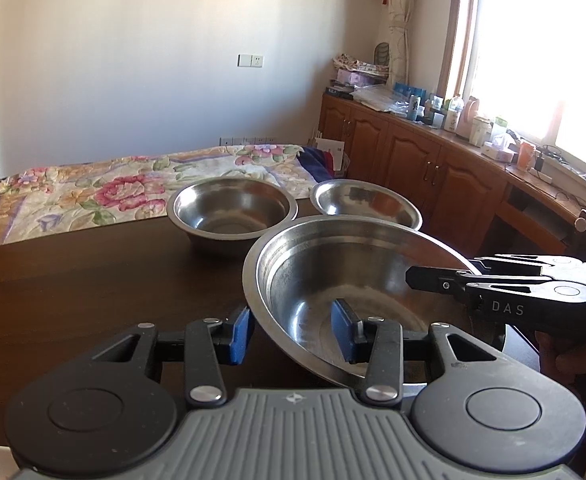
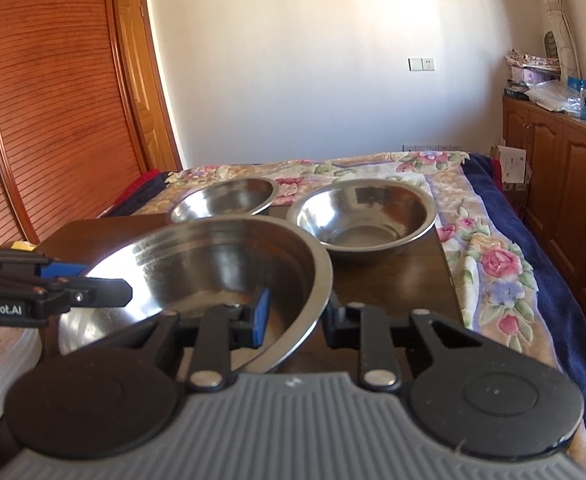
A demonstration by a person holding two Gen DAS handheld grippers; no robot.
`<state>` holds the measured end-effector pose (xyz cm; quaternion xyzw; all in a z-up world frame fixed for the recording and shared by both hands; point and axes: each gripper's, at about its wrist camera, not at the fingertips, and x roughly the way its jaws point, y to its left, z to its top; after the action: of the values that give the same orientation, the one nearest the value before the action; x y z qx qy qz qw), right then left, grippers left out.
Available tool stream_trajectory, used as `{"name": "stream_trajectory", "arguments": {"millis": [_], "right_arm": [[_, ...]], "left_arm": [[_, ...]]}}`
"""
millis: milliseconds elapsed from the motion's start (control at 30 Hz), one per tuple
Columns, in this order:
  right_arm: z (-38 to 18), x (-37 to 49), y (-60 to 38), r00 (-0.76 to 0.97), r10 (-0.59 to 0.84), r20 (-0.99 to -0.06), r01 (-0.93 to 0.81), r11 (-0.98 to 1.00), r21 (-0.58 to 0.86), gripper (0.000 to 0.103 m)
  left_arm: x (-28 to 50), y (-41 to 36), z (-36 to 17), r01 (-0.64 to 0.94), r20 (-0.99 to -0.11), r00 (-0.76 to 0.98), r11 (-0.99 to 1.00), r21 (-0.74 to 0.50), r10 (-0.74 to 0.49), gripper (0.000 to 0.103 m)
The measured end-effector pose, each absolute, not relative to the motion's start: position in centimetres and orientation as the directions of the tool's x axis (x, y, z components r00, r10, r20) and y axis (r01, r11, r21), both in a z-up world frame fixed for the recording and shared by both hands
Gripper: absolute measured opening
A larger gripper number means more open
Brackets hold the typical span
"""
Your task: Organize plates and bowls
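Presently: large steel bowl point(image 1: 357, 296) nearest on table point(image 1: 73, 280), two smaller bowls at 12 o'clock. Left gripper point(image 1: 291, 330) and right gripper point(image 2: 293, 312) both gaped, straddling opposite rims, unclamped. Advice: close evenly, lift level.

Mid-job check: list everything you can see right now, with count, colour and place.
large bowl: 1, steel, nearest on table, rim between both grippers' pads
smaller bowls: 2, steel, far table edge, one left, one right
table: 1, dark brown
floral quilt: 1, pink and cream, on bed beyond table
cabinets: brown wood, under window, cluttered top
wall switch: 1, white
left gripper: black, blue pads, straddling large bowl's left rim
right gripper: black, straddling its right rim
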<state>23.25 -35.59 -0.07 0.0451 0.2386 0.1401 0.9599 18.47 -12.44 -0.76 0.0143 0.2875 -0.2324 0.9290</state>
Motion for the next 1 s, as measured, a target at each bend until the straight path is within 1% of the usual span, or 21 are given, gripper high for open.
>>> {"name": "stream_trajectory", "arguments": {"millis": [1000], "right_arm": [[2.3,16.2,-32.7,0.863,0.279,-0.420,-0.248,0.960,0.129,0.029]], "left_arm": [[10.3,-8.0,2.0,0.476,-0.458,0.751,0.871,-0.126,-0.476,0.044]]}}
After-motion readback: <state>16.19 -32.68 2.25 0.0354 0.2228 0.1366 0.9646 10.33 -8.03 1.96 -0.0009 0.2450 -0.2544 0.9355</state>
